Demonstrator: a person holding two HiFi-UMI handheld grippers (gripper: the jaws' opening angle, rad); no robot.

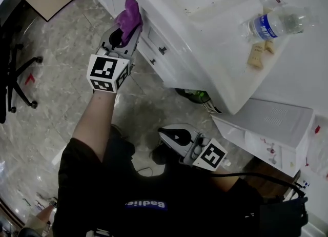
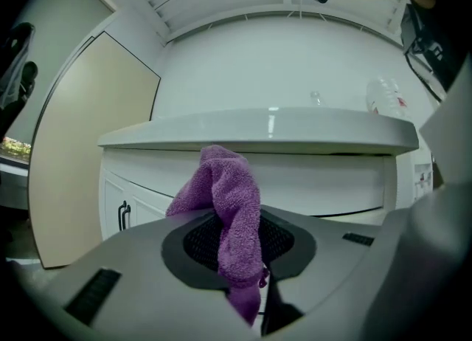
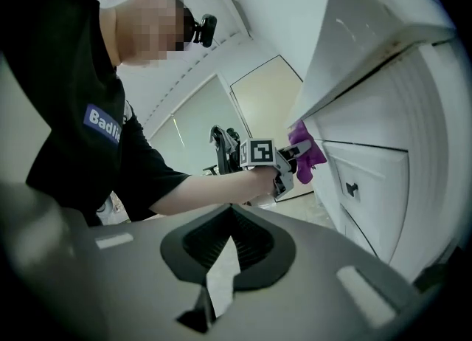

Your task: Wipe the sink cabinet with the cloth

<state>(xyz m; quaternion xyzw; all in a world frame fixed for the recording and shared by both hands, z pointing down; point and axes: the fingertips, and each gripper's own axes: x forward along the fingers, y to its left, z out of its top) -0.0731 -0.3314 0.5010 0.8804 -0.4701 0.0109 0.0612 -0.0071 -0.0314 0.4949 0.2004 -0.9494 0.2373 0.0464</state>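
Observation:
A purple cloth (image 1: 129, 15) is pressed against the front of the white sink cabinet (image 1: 154, 38), just under the countertop's rim. My left gripper (image 1: 125, 25) is shut on the cloth, which bunches out past the fingertips. In the left gripper view the cloth (image 2: 225, 184) hangs between the jaws in front of the cabinet (image 2: 324, 181). My right gripper (image 1: 163, 132) sits low near the person's body, away from the cabinet, shut with nothing in it. The right gripper view shows its closed tips (image 3: 230, 218), and beyond them the left gripper (image 3: 299, 156) holding the cloth (image 3: 308, 151) at the cabinet (image 3: 376, 177).
A plastic water bottle (image 1: 274, 24) and small beige pieces (image 1: 256, 54) lie on the countertop (image 1: 205, 36). A green bottle (image 1: 197, 96) stands under the counter's overhang. A white box unit (image 1: 271, 128) is at the right. An office chair base (image 1: 15, 72) is at the far left.

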